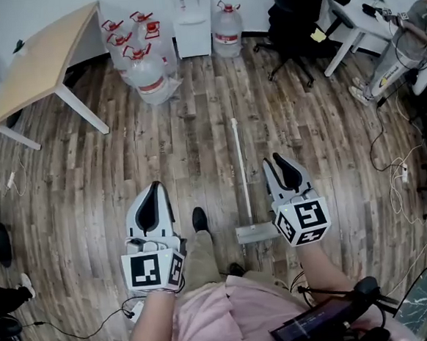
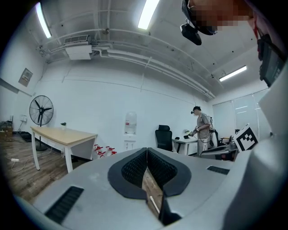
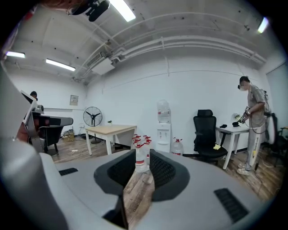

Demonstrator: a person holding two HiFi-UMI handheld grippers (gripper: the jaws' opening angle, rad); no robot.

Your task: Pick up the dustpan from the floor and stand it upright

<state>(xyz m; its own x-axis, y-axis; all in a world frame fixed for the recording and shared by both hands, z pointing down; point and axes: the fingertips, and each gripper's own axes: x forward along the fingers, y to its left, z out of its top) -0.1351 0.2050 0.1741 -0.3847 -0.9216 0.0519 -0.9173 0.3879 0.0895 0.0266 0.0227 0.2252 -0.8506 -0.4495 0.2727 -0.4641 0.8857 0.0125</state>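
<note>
Both of your grippers hang empty above the wood floor (image 1: pixel 196 131). The left gripper (image 1: pixel 156 187) is pressed together, and the right gripper (image 1: pixel 277 161) is slightly spread, probably readied for the grab. The long-handled dustpan (image 1: pixel 256 233) lies flat beside the right one, its handle pointing away from you.

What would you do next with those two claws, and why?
Probably lower the right gripper toward the handle of the dustpan. The dustpan lies flat on the floor, just left of that gripper, whose jaws stand apart and hold nothing. The left gripper is shut and farther off.
</note>
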